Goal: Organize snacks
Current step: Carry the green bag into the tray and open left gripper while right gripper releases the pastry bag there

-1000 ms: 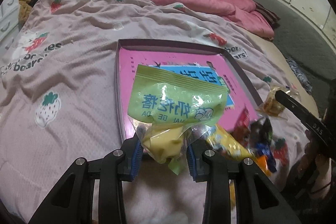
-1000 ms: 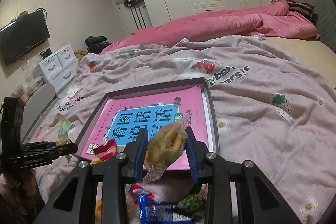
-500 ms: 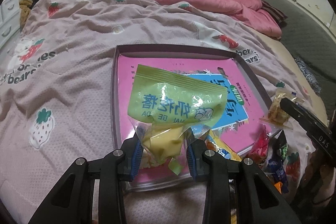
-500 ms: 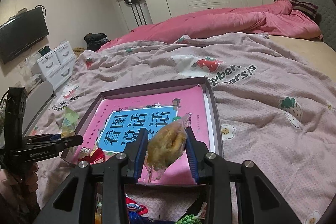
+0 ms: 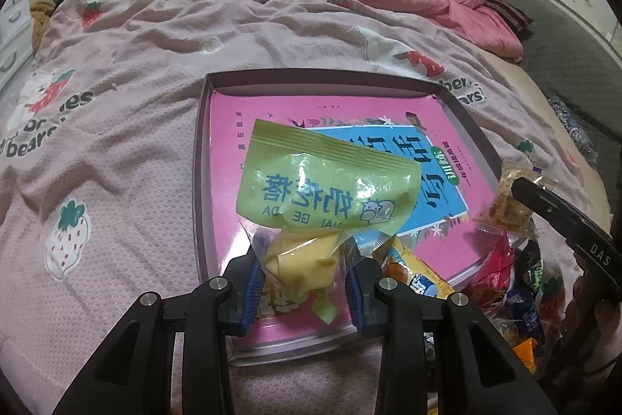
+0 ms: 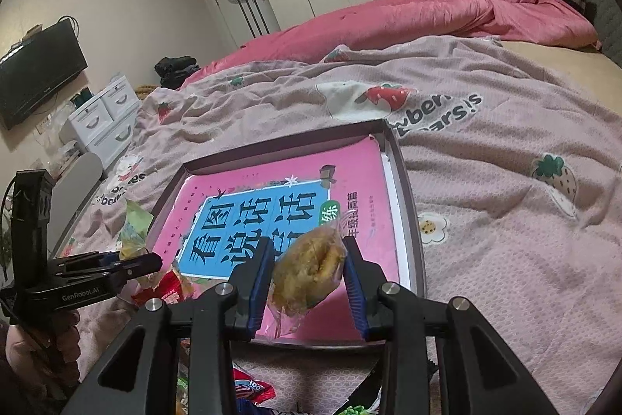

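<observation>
My left gripper (image 5: 301, 281) is shut on a green snack packet (image 5: 326, 193) with yellow pieces inside, held above the near edge of a shallow box (image 5: 200, 158) that has a pink book (image 5: 350, 115) lying in it. My right gripper (image 6: 307, 279) is shut on a clear-wrapped golden pastry (image 6: 309, 269), held over the box's near right part (image 6: 408, 212). The pastry also shows in the left wrist view (image 5: 509, 205), at the box's right edge. The left gripper with its green packet shows in the right wrist view (image 6: 132, 232).
Loose snacks lie in a pile (image 5: 517, 282) on the blanket by the box's near right corner, and below my right gripper (image 6: 248, 391). The strawberry blanket (image 5: 116, 142) surrounds the box. A pink duvet (image 6: 427, 14) lies at the back. White drawers (image 6: 101, 119) stand at the left.
Both grippers have moved forward with their snacks, so each now sits over the near part of the box. The snack pile has slid down and back in both views.
</observation>
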`<action>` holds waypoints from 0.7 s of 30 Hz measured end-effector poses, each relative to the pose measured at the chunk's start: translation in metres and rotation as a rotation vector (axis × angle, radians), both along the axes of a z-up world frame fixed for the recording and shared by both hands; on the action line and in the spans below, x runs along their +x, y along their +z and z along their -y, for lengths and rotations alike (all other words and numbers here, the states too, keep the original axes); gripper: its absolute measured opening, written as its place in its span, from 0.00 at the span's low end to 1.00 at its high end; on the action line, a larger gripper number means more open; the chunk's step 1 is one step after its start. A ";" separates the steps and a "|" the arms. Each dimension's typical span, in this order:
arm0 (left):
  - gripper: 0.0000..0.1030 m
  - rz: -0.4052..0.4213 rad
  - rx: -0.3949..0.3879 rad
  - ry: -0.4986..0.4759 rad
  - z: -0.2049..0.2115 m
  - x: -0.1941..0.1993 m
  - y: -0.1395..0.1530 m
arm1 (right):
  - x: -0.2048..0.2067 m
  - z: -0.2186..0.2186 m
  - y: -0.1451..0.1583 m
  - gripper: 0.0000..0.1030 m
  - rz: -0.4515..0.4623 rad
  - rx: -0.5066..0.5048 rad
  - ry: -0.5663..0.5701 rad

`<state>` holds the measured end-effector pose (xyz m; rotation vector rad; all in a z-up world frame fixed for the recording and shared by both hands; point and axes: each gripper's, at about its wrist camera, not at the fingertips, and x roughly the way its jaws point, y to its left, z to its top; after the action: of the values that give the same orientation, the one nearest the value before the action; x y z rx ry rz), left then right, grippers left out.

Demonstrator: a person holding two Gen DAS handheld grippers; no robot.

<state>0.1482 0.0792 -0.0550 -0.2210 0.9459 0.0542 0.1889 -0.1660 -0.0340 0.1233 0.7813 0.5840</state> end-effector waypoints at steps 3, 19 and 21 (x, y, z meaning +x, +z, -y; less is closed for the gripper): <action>0.36 -0.005 0.002 -0.003 0.001 0.001 -0.002 | 0.000 -0.001 -0.003 0.35 -0.009 -0.007 0.000; 0.39 -0.029 -0.007 0.005 -0.003 0.003 -0.008 | 0.003 -0.002 -0.009 0.36 -0.036 -0.039 -0.020; 0.39 -0.030 -0.007 0.008 -0.003 0.003 -0.008 | 0.004 -0.002 -0.009 0.36 -0.036 -0.042 -0.021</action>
<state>0.1510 0.0820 -0.0631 -0.2311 0.9754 0.0621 0.1924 -0.1645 -0.0429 0.1032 0.8260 0.5463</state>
